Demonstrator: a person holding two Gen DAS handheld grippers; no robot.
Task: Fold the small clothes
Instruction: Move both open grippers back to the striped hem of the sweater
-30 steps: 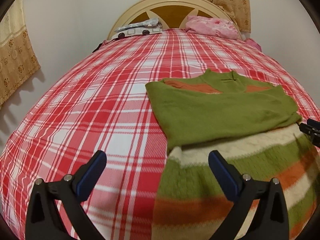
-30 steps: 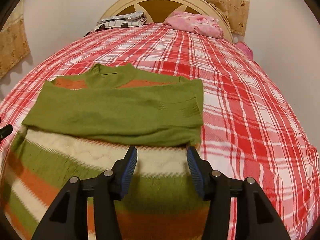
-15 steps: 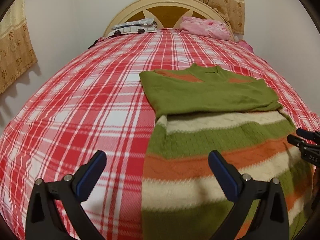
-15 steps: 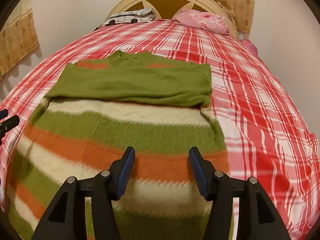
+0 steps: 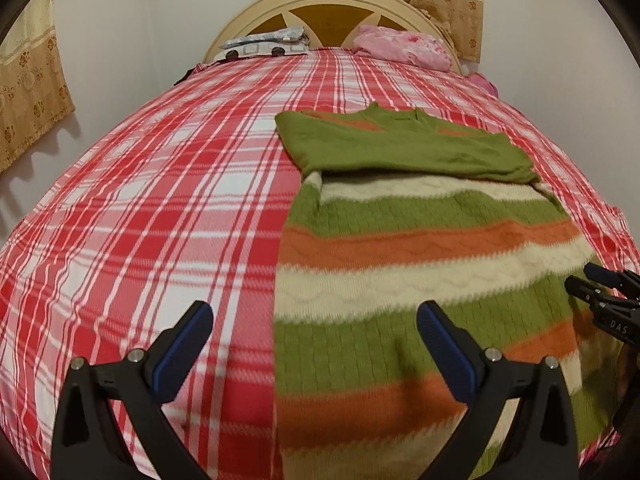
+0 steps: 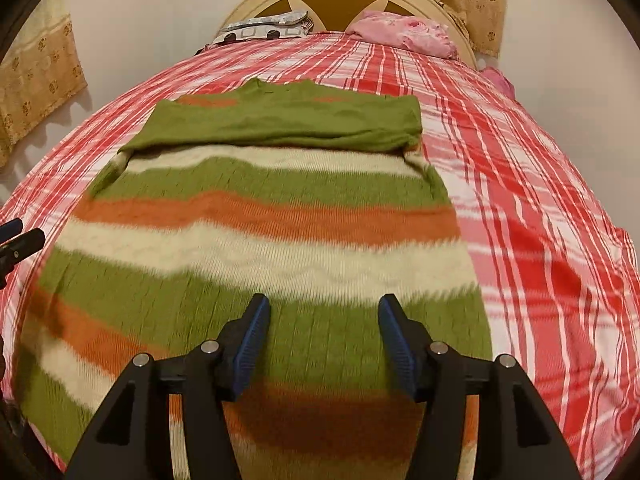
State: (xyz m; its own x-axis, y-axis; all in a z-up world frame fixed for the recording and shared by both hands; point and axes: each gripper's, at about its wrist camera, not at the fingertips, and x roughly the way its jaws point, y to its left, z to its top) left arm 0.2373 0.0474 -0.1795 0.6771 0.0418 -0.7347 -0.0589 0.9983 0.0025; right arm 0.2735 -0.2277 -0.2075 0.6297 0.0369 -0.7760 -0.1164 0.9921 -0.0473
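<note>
Inspection of my two tools over the bed (image 5: 140, 208).

Left gripper (image 5: 314, 344): fingers released, spread wide, nothing between them. The left finger (image 5: 184, 344) hangs over bare plaid sheet; the right finger (image 5: 448, 348) hangs over the sweater (image 5: 400, 264). The sweater's left side edge runs up between the two, so I judge this spread is set to straddle that edge for a pinch near the hem.

Right gripper (image 6: 324, 344): fingers released, about half spread, nothing between them; the jaws have just been opening slightly. Both fingers hang over the sweater's lower green stripe, the right side edge lying off beyond my right finger (image 6: 396, 344). The other tool's tips show at the far left of this view.

The sweater lies flat on the sheet, stripes crosswise, neck pointing away from my fingertips toward the headboard (image 5: 344, 4). Its green sleeves (image 6: 280, 124) are folded across the chest, well ahead of both sets of fingers. I judge the sleeve step done and the hem-to-neck fold not yet begun.

Pillows (image 6: 400, 36) sit far ahead, clear of the work.

Risk, in my judgement: the thick knit may slip from a shallow pinch.
</note>
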